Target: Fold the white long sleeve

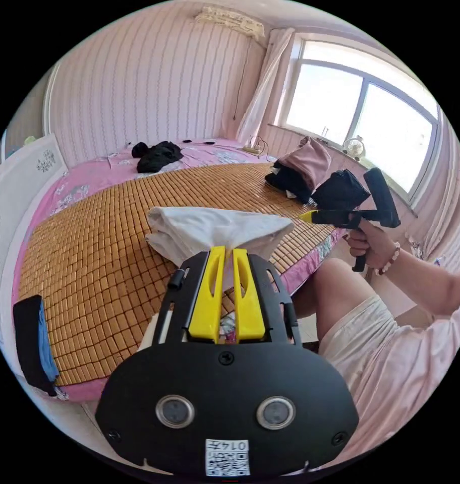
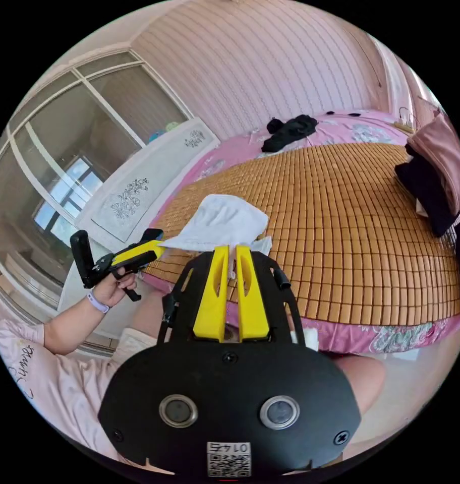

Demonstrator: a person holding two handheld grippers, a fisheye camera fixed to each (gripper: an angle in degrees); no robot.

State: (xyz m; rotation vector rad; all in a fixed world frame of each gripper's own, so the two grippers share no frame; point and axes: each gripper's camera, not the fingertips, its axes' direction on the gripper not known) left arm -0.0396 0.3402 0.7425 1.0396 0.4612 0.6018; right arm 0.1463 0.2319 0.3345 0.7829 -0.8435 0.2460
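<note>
Pink striped walls and a bright window (image 1: pixel 361 116) frame a bed covered by a woven bamboo mat (image 1: pixel 104 252), with dark clothes (image 1: pixel 157 155) heaped at its far side and another pile of dark and pink garments (image 1: pixel 310 176) near the window. On the mat's near edge, the white long sleeve (image 1: pixel 210 229) is lifted into a bunched, partly folded bundle, stretched between the two tools. In the left gripper view, the left gripper (image 1: pixel 229 249) has its yellow jaws close together with white cloth pinched between them at the tips; the right gripper (image 1: pixel 310 217) enters from the side, held in the person's hand (image 1: pixel 371 247), its tip meeting the shirt's far corner. In the right gripper view, that gripper's jaws are likewise drawn together on a fold of white fabric, and the other tool holds the opposite corner. By the look of it, a fold is in mid-carry — both corners held, the cloth hanging slack between them. Next, the two held corners likely need to travel together and be laid flat on the mat, kept level so the layers underneath do not slide — then the jaws can release.
</note>
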